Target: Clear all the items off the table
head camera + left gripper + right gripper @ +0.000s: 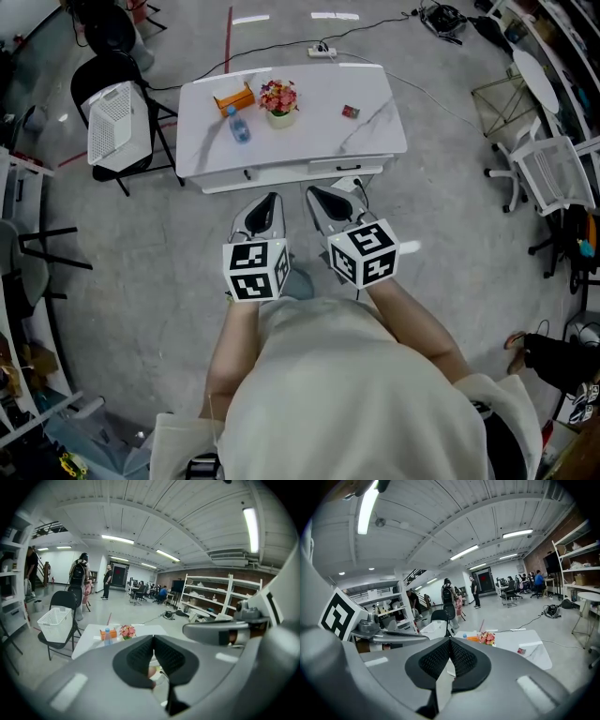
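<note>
A white table (375, 141) stands ahead of me on the grey floor. It carries an orange box (234, 97), a clear water bottle (240, 128), a pot of pink flowers (279, 100) and a small red item (350, 111). My left gripper (272, 199) and right gripper (313, 193) hover side by side short of the table's near edge, both shut and holding nothing. In the left gripper view the shut jaws (153, 637) point at the flowers (127, 631) and bottle (107, 635). The right gripper view shows its shut jaws (449, 640) below the flowers (487, 638) and red item (521, 651).
A white basket (117, 125) sits on a black chair left of the table. A white chair (553, 173) stands at the right. A power strip (322, 52) and cables lie on the floor behind the table. People stand far off in the hall.
</note>
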### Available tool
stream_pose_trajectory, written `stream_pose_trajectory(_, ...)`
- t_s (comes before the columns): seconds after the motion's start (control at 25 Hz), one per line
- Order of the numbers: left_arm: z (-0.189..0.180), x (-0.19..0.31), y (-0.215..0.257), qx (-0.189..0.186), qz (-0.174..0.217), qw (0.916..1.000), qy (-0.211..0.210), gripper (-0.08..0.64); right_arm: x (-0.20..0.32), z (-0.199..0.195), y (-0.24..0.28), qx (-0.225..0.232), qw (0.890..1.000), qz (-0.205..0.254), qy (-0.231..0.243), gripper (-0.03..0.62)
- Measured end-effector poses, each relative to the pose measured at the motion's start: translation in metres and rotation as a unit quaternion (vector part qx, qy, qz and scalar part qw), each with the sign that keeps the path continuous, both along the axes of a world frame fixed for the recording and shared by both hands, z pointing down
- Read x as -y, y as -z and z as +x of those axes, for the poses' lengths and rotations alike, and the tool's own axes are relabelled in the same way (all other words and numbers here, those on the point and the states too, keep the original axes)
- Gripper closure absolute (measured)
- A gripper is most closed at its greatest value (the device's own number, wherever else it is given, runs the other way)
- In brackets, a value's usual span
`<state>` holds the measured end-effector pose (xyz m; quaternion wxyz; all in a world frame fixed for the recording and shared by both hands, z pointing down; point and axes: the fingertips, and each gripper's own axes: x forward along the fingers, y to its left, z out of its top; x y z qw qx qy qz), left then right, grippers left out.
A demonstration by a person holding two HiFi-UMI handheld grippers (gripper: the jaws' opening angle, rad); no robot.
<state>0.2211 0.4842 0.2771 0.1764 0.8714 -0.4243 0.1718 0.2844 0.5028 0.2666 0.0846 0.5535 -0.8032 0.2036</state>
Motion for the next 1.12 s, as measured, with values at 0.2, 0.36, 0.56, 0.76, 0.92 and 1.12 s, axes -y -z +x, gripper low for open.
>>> stream_pose_trajectory(0.2, -0.022, 0.038, -0.005, 0.003, -0.007, 0.9999, 0.01, 0.551, 0.038, -0.016, -0.006, -0.002, 1.0, -0.009, 0.006, 0.598)
stream_pose_trajectory(0.36, -0.041, 0.07, -0.01, 0.003, -0.009, 0.9998, 0.018, 0.551, 0.069, -0.032, -0.012, -0.005, 1.0, -0.015, 0.011, 0.598)
stream_pose_trajectory(0.56, -0.061, 0.105, -0.014, 0.004, -0.007, 0.9997, 0.023, 0.551, 0.103, -0.05, -0.019, -0.008, 1.0, -0.017, 0.015, 0.597)
stream_pose_trajectory(0.76, -0.079, 0.13, -0.022, 0.001, -0.016, 0.9995, 0.029, 0.551, 0.128, -0.067, -0.024, -0.014, 0.999, -0.02, 0.021, 0.597)
stream_pose_trajectory(0.92, -0.089, 0.145, -0.027, 0.0, -0.023, 0.999, 0.038, 0.551, 0.142, -0.074, -0.025, -0.018, 0.999, -0.02, 0.025, 0.597)
stream_pose_trajectory(1.12, -0.096, 0.151, -0.036, 0.005, -0.034, 0.9983, 0.048, 0.551, 0.15, -0.079, -0.027, -0.014, 0.999, -0.024, 0.026, 0.597)
